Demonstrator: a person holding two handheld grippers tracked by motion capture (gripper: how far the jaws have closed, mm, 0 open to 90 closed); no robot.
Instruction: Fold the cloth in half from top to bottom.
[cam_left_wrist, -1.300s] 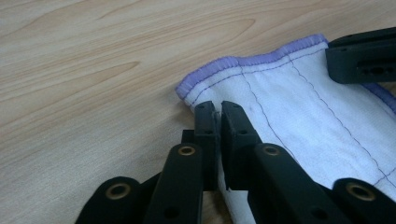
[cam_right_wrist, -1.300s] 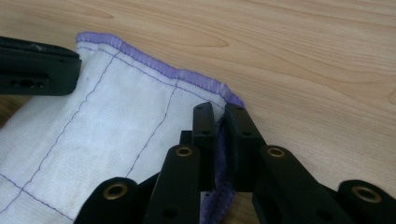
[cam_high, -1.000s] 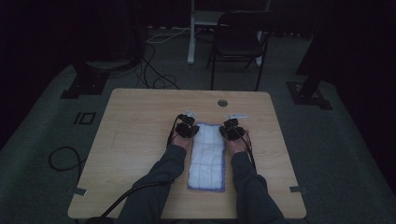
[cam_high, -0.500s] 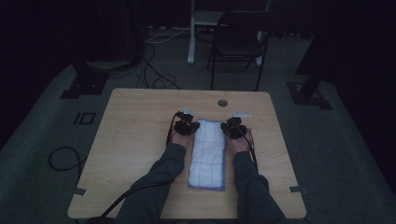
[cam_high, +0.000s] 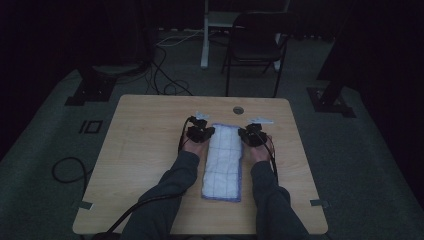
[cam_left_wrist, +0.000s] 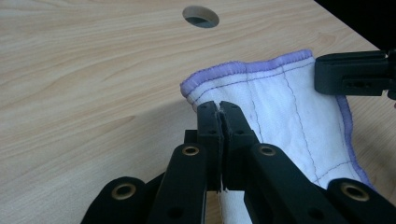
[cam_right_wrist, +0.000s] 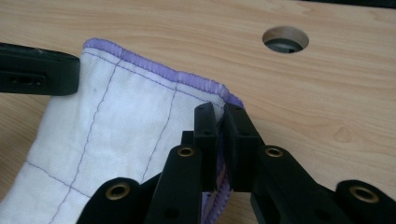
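Note:
A white quilted cloth (cam_high: 222, 160) with a purple hem lies lengthwise on the wooden table (cam_high: 145, 150), folded into a long strip. My left gripper (cam_high: 206, 133) is shut on the cloth's far left corner (cam_left_wrist: 201, 93), its jaws pinching the edge. My right gripper (cam_high: 245, 134) is shut on the far right corner (cam_right_wrist: 224, 95) in the same way. The far end of the cloth (cam_right_wrist: 140, 116) is lifted a little off the table between the two grippers. In the left gripper view the other gripper's jaw crosses the upper right.
A round cable hole (cam_high: 238, 109) sits in the table just beyond the cloth. A dark chair (cam_high: 255, 45) and a white post (cam_high: 205, 35) stand behind the table. Cables (cam_high: 65, 170) trail on the floor at the left.
The right hand has risen slightly with its corner of the cloth. The left hand has stayed put.

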